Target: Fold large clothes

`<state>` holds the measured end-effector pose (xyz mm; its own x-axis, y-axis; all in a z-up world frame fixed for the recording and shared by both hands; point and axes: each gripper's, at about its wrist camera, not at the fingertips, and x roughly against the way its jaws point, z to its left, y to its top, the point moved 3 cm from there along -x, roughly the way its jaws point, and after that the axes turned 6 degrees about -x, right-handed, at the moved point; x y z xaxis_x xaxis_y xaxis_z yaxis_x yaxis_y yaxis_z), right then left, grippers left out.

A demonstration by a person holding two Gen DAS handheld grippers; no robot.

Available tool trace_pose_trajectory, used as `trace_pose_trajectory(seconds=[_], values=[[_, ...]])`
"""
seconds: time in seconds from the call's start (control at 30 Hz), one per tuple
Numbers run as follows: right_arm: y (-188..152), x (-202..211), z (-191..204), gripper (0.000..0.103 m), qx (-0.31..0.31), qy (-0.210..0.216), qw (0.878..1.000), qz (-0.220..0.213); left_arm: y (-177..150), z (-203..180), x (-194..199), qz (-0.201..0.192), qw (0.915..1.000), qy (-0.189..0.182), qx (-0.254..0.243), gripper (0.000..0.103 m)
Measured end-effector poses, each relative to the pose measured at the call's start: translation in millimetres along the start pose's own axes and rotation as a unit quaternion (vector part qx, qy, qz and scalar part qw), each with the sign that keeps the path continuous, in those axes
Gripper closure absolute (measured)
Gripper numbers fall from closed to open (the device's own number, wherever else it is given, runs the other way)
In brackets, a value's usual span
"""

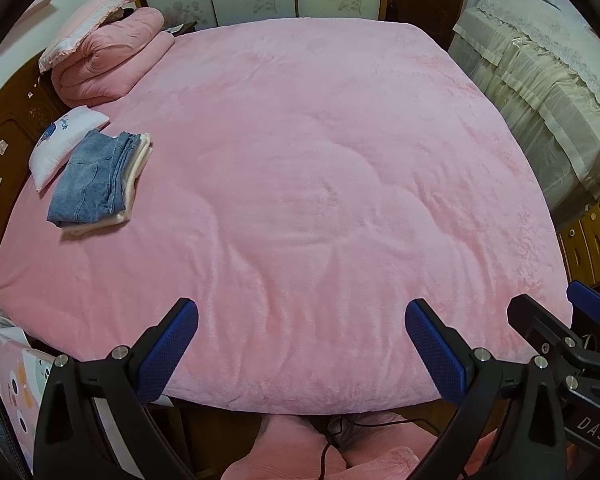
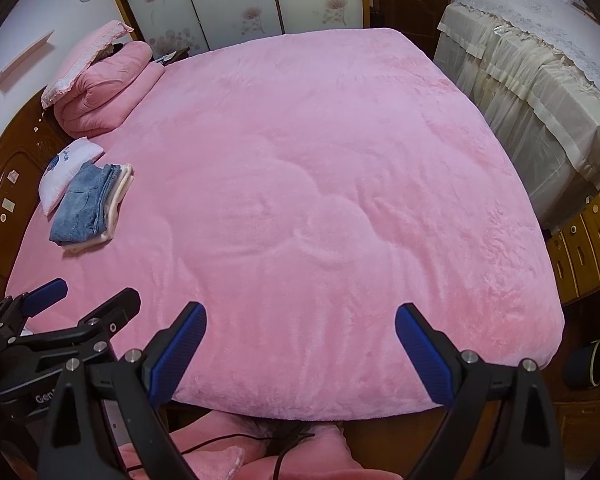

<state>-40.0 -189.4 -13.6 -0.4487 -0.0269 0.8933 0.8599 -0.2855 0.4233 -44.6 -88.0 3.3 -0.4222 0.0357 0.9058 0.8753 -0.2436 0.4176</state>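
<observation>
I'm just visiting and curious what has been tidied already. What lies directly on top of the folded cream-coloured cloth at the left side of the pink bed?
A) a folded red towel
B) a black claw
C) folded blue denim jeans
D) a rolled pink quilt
C: the folded blue denim jeans sit squarely on the folded cream-coloured cloth, whose edges peek out beneath them, beside a small white pillow on the pink plush bed cover.

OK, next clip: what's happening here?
A person holds two grippers over the near edge of a pink bed. The left gripper and right gripper both have jaws open and hold nothing. Folded jeans sit on a cream garment by the headboard; nothing is being folded now.
</observation>
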Motion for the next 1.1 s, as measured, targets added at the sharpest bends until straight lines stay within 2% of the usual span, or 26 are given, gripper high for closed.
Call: trace_pose_trajectory(seconds=[1.1], values=[[-7, -3, -9, 0.007, 0.002, -0.002, 1.0, 0.01, -12, -8, 9, -0.002, 0.9999, 0.011, -0.001, 0.001]])
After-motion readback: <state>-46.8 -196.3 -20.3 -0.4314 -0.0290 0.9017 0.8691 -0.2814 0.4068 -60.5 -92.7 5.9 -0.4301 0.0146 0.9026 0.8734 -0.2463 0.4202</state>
